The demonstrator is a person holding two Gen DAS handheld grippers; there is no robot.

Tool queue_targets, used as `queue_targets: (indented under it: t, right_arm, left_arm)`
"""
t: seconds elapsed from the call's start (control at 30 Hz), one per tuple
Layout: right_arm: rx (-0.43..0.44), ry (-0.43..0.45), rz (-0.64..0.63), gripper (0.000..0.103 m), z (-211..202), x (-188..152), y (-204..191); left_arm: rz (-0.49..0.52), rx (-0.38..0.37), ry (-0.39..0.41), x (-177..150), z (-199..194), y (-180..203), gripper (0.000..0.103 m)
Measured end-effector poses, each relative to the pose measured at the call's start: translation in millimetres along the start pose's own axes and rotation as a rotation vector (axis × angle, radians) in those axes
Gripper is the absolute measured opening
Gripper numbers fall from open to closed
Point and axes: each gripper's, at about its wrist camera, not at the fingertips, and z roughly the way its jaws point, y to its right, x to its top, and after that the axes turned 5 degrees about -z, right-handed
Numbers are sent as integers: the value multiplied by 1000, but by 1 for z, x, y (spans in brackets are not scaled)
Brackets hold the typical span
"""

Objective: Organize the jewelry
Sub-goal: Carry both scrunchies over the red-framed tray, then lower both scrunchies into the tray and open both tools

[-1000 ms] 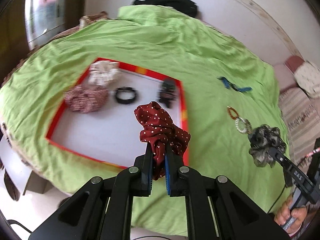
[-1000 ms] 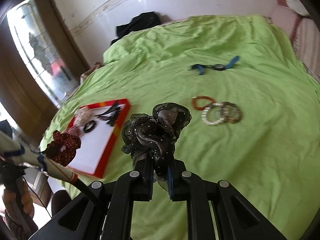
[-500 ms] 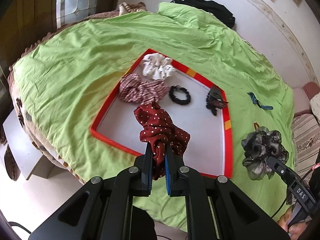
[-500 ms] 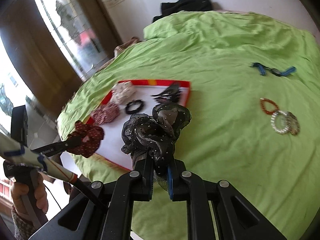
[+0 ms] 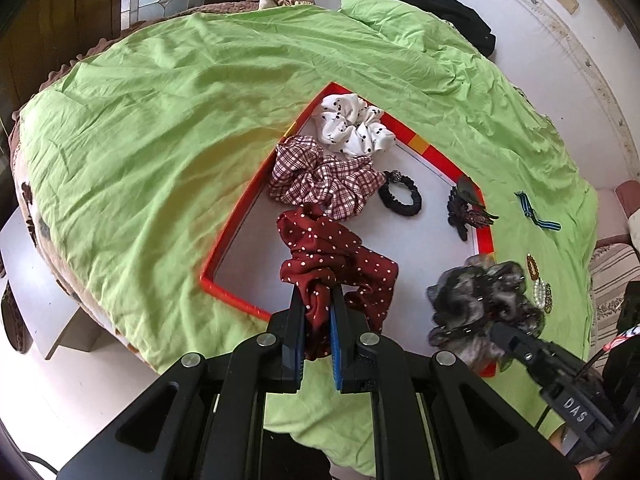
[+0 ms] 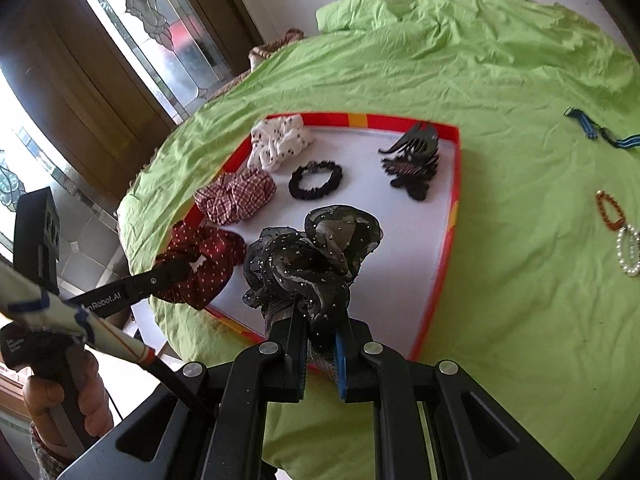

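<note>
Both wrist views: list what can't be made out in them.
- Dark scrunchie: blurred in the left wrist view, so its pattern is unclear there.
- Bracelets: cut off by the right wrist view's edge; partly behind the dark scrunchie in the left view.
- Hair clips: a dark tangle; their count is unclear.
- Red scrunchie: its lower part sits hidden between the left gripper fingers.

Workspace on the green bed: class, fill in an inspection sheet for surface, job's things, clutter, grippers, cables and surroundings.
Surface: green sheet; red-rimmed tray on it.
Job's things: white scrunchie, plaid scrunchie, black hair tie, black clips in tray; bracelets, blue ribbon on sheet.
Clutter: black garment at far edge.
Grippers: left gripper shut on red dotted scrunchie; right gripper shut on dark sheer scrunchie.
Cables: nothing seen.
Surroundings: glazed door.
</note>
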Motion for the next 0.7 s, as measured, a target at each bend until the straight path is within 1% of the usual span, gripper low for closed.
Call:
queue_targets:
  t: [0.17, 0.3, 0.43, 0.57, 0.6, 0.63, 0.67, 0.7]
  right_arm:
    - [1, -30, -11, 12, 18, 0, -6]
    - [6, -44, -23, 12, 26, 1, -12]
    - [1, -50, -35, 12, 32, -1, -17]
    - [-10, -41, -44, 17, 32, -1, -19]
    - [-9, -37, -44, 17, 31, -1, -19]
    - [-8, -36, -43, 21, 30, -1, -18]
    - [-6, -33, -41, 28, 29, -1, -18]
    - [-8, -29, -39, 31, 27, -1, -18]
  left_arm:
    - [3, 11, 1, 3, 9, -2, 10]
    - [-1, 6, 0, 4, 14, -4, 11]
    - [-11, -7, 8, 4, 13, -6, 20]
    - [-20, -25, 23, 3, 8, -5, 32]
    - [-21, -27, 28, 3, 6, -5, 34]
    - [-24, -32, 32, 3, 3, -4, 38]
    - [-29, -39, 37, 2, 0, -4, 41]
    - [-33, -43, 42, 1, -3, -3, 42]
